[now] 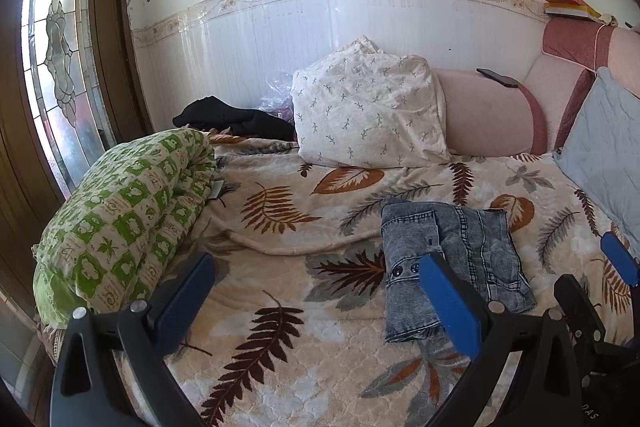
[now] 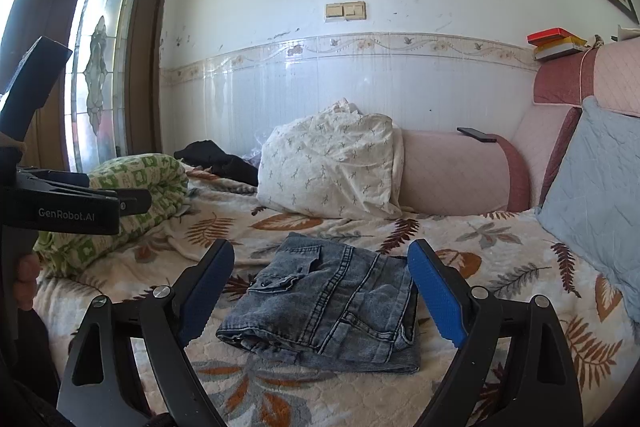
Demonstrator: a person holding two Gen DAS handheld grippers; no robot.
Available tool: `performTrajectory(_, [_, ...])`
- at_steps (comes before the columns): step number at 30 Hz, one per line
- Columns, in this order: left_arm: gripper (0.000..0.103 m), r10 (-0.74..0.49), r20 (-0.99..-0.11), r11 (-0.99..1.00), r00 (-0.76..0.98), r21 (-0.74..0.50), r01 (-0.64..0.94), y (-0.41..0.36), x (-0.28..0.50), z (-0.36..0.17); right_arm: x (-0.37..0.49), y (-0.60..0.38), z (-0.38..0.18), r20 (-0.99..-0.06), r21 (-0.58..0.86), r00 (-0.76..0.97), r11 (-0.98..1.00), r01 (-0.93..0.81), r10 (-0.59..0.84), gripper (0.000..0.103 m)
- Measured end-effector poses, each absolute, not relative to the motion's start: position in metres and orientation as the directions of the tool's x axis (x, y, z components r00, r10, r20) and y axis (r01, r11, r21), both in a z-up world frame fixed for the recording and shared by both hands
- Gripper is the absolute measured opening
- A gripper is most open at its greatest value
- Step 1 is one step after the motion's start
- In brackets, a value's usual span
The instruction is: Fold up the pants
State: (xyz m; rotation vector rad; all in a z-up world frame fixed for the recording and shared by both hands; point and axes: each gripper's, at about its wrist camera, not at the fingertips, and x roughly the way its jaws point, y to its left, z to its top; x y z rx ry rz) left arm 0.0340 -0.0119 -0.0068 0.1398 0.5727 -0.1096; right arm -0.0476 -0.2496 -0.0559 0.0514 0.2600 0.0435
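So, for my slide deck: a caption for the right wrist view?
Open right gripper facing folded grey jeans on a leaf-print blanket.

pants [image 2: 332, 301] — grey denim | folded compact, flat | on leaf-print blanket [image 2: 500, 259]

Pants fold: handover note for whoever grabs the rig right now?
Left tool: open, empty, above the blanket, left of the pants.
Right tool: open, empty, held just short of the pants, which show between its fingers.
Pants: grey denim, already folded into a compact stack, lying flat on the leaf-print blanket in the middle of the bed, in front of the white pillow.
Done: the folding appears complete; nothing is gripped.
Left: probably only tidy the stack's edges if wanted, then pull both tools back. I cannot tell if another fold is intended.
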Motion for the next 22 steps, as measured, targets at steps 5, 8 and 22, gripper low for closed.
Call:
performTrajectory(5, [0.103, -0.07, -0.546, 0.985, 0.835, 0.095, 0.145, -0.0142, 0.0342, -0.0063, -0.0469, -0.2486, -0.0568, -0.259, 0.053, 0.965, 0.998, -0.038, 0.051, 0.089])
performTrajectory(8, [0.103, -0.069, -0.552, 0.985, 0.831, 0.092, 0.143, -0.0152, 0.0356, -0.0072, -0.0463, -0.2484, -0.0574, -0.261, 0.052, 0.964, 0.998, -0.039, 0.051, 0.089])
performTrajectory(22, [0.103, -0.081, -0.559, 0.983, 0.825, 0.09, 0.157, -0.0163, 0.0399, -0.0137, -0.0423, -0.2473, -0.0618, -0.276, 0.044, 0.959, 0.998, -0.049, 0.059, 0.089])
